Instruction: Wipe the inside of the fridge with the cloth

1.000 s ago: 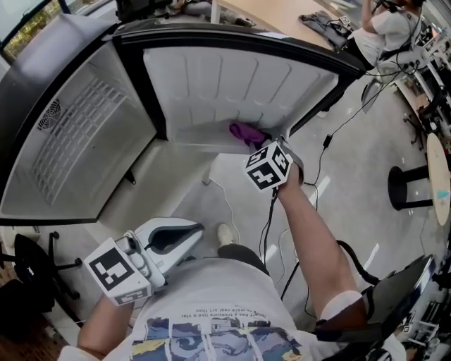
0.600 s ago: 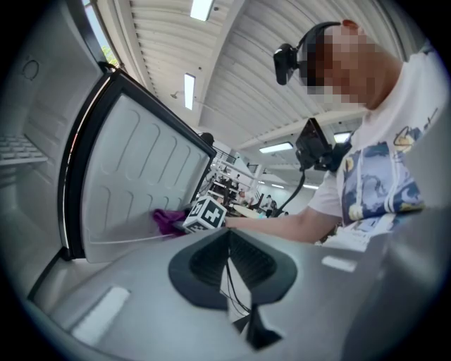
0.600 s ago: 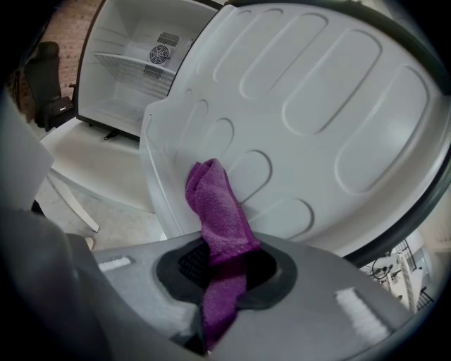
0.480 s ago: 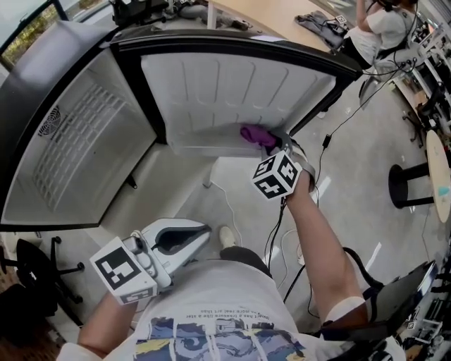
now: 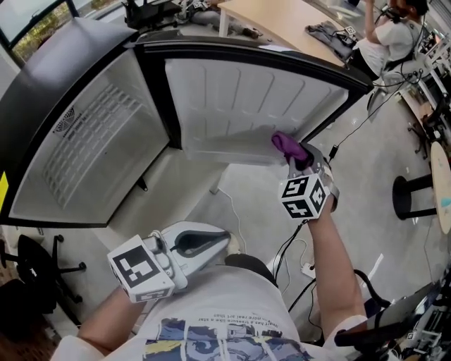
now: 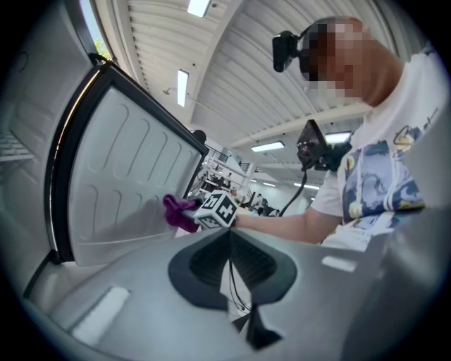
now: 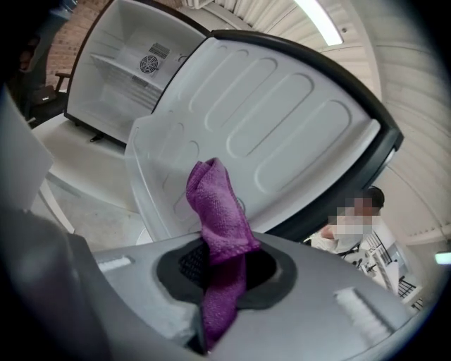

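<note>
The fridge stands open: its white inside (image 5: 91,141) with a wire shelf is at the left, and its ribbed door lining (image 5: 246,99) faces me. My right gripper (image 5: 299,161) is shut on a purple cloth (image 5: 289,144), which is pressed against the low right corner of the door lining, by the door's shelf ledge. In the right gripper view the cloth (image 7: 218,233) sticks up from between the jaws before the lining (image 7: 268,120). My left gripper (image 5: 211,243) hangs low by my body, shut and holding nothing. The left gripper view shows the cloth (image 6: 180,211) far off.
Cables (image 5: 296,247) trail over the concrete floor below my right arm. A black stool (image 5: 409,194) stands at the right, an office chair (image 5: 28,275) at the lower left. Behind the fridge are a wooden table (image 5: 282,17) and a seated person (image 5: 387,35).
My right gripper has slid the cloth to the right along the bottom of the door lining, from its middle to its right corner. The left gripper stays low.
</note>
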Available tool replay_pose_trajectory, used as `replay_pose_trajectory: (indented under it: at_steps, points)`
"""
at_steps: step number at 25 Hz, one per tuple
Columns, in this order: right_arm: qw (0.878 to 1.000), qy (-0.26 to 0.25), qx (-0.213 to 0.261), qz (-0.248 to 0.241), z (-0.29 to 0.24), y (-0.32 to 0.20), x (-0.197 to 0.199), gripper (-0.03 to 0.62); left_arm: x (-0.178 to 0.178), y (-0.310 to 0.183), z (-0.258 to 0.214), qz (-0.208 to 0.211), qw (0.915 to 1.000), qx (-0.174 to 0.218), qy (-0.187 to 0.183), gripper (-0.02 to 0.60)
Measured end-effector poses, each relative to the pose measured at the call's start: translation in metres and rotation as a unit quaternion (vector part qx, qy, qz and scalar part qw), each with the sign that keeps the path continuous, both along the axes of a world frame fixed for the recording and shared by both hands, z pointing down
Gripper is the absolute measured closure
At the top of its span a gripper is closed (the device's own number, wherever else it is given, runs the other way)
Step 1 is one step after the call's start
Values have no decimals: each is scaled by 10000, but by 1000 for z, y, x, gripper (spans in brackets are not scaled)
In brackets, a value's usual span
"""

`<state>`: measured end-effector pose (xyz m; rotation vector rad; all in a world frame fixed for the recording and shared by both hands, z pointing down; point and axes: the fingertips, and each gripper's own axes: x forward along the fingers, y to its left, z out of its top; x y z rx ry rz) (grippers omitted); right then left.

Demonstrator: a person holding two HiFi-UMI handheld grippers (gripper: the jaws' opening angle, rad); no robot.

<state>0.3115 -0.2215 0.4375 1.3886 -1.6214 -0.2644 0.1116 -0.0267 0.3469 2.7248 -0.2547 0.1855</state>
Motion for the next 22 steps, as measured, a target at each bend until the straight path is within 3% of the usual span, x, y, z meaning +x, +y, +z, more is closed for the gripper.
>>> replay_pose_trajectory:
  at_steps: [5, 11, 16, 22]
  points:
    - [9981, -141, 511, 302, -31, 16, 13, 540, -2, 6, 0, 133, 9999, 34, 32, 575]
    - [9890, -1268, 717, 245, -50, 40, -9, 540, -10, 15, -3, 136, 9998, 89, 67, 575]
    - [9704, -2367, 363, -318, -29, 50, -69, 540, -24, 21, -6, 36, 10000, 33, -2, 574]
    - [9500, -3010, -257, -790, 16, 45, -145, 540, -50, 25, -2, -202, 9997, 57, -138, 575]
